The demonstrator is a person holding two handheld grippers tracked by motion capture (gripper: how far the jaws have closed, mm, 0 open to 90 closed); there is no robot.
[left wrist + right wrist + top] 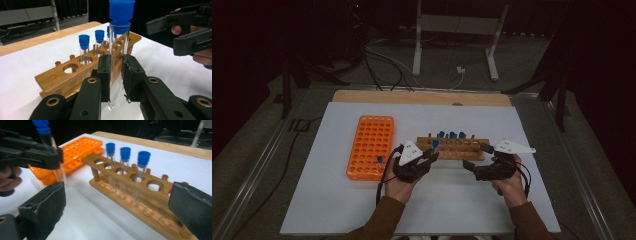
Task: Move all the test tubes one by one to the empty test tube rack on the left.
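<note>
High view: two forearms in brown sleeves enter from the bottom edge, each hand holding a black gripper over the white table top (362, 210). The left gripper (432, 152) has its jaws pressed onto a clear test tube (435, 146) with a blue stopper, held upright just in front of the wooden rack (455, 148), near its left end. In the left gripper view the jaws clamp the glass at mid-length; the tube's rounded bottom hangs free below the pads and the stopper stands above them. The right gripper (476, 156) sits at the right end of the wooden rack with its jaws spread wide and nothing between them; the right gripper view shows the two pads far apart with the rack lying between them farther off.

Beyond the grippers, the wooden rack holds three stoppered tubes (451, 136) upright in neighbouring holes; further holes to either side are open. To the left of the rack, an orange grid rack (371, 145) lies flat on the table, with one blue-stoppered tube (380, 161) standing near its front right corner. At the far edge, a bare wooden strip (422, 97) borders the white surface.
</note>
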